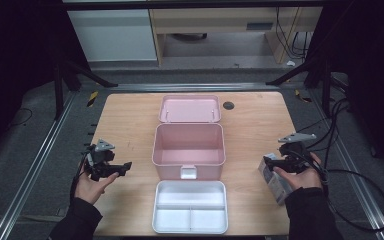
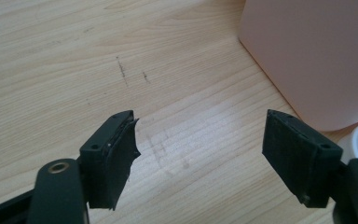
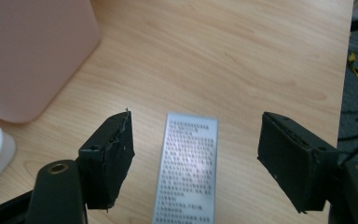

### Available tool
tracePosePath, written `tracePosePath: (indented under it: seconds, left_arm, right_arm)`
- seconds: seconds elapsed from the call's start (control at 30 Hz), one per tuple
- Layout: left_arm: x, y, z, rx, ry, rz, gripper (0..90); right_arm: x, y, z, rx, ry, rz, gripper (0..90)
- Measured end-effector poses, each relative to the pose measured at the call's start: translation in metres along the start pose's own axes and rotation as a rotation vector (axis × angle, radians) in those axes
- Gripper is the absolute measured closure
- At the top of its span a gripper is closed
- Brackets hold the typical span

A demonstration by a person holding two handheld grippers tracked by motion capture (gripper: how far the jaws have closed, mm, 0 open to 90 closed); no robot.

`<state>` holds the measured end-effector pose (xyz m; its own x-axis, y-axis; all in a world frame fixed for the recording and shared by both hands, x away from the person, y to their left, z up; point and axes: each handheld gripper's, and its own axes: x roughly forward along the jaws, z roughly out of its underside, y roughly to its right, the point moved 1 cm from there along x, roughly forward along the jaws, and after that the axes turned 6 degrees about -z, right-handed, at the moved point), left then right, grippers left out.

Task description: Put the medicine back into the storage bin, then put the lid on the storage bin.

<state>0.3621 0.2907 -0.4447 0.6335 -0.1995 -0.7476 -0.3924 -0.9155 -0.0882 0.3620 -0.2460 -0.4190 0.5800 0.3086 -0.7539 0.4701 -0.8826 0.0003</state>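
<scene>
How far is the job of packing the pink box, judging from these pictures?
Done: the pink box is open, its lid behind it, the white tray in front. In hand: the right gripper is open over the small carton, not gripping. The left gripper is open. Left: everything; the box is empty.

High view looks down over the whole light wooden table [image 1: 130,120]; both gripper views sit close above it, sharing the open pink plastic box [image 1: 188,150]
</scene>
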Motion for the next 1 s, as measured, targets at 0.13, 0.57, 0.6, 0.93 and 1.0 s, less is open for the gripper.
tracePosePath:
  seconds: [0.13,0.57,0.6,0.93,1.0]
  left_arm:
    - [0.002,0.003,0.001,0.022,-0.014,-0.004,27.1]
    - [0.005,0.005,0.003,0.046,-0.04,-0.002,28.5]
    - [0.006,0.005,0.003,0.047,-0.042,-0.002,28.5]
    - [0.009,0.008,0.004,0.061,-0.055,0.001,29.0]
    - [0.009,0.009,0.003,0.069,-0.061,-0.002,29.1]
  right_arm:
    - [0.004,0.0,0.009,0.009,-0.048,-0.004,26.8]
    - [0.016,-0.001,0.028,0.046,-0.192,-0.028,31.0]
    - [0.017,-0.002,0.029,0.048,-0.203,-0.033,31.6]
    - [0.027,0.001,0.036,0.088,-0.299,-0.045,41.1]
    - [0.028,0.001,0.036,0.094,-0.315,-0.054,45.1]
